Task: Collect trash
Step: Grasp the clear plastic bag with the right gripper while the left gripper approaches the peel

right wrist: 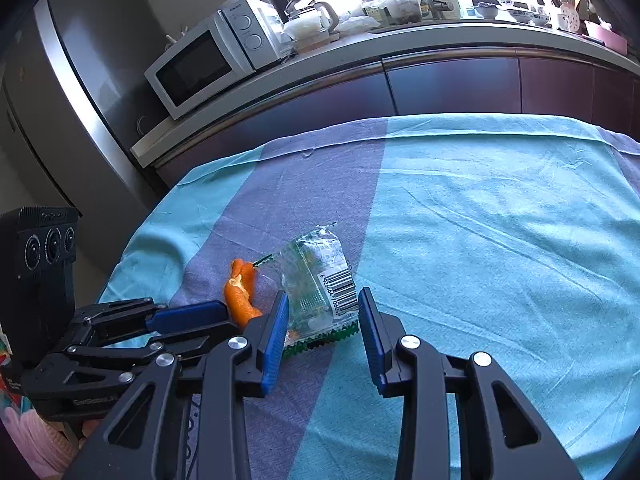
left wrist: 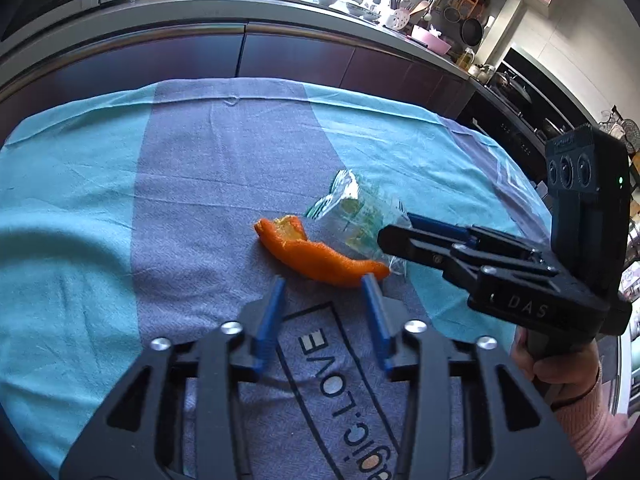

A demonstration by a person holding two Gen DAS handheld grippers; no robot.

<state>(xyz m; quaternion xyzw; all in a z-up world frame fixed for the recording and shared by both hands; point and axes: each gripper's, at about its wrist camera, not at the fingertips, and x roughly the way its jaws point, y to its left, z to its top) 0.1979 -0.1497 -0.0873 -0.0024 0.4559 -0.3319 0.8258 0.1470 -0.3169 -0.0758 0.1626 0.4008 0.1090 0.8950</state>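
Observation:
An orange peel (left wrist: pixel 320 258) lies on the grey stripe of the tablecloth. Just right of it lies a clear snack wrapper (right wrist: pixel 320 288) with a barcode and green print. My left gripper (left wrist: pixel 324 280) is open, its blue fingertips at the peel's near edge and the peel's right end passing behind the right fingertip. My right gripper (right wrist: pixel 324 294) is open and straddles the wrapper. The wrapper lies flat between its pads, with its left edge hidden behind the left finger. Each gripper also shows in the other's view: the right gripper (left wrist: pixel 400 228) and the left gripper (right wrist: pixel 236 326).
A teal and grey striped cloth (right wrist: pixel 480 220) covers the table. Behind it runs a dark kitchen counter with a white microwave (right wrist: pixel 208 64), a kettle and dishes. A fridge (right wrist: pixel 72 80) stands at the far left. A hand in a pink sleeve (left wrist: pixel 576 384) holds the right gripper.

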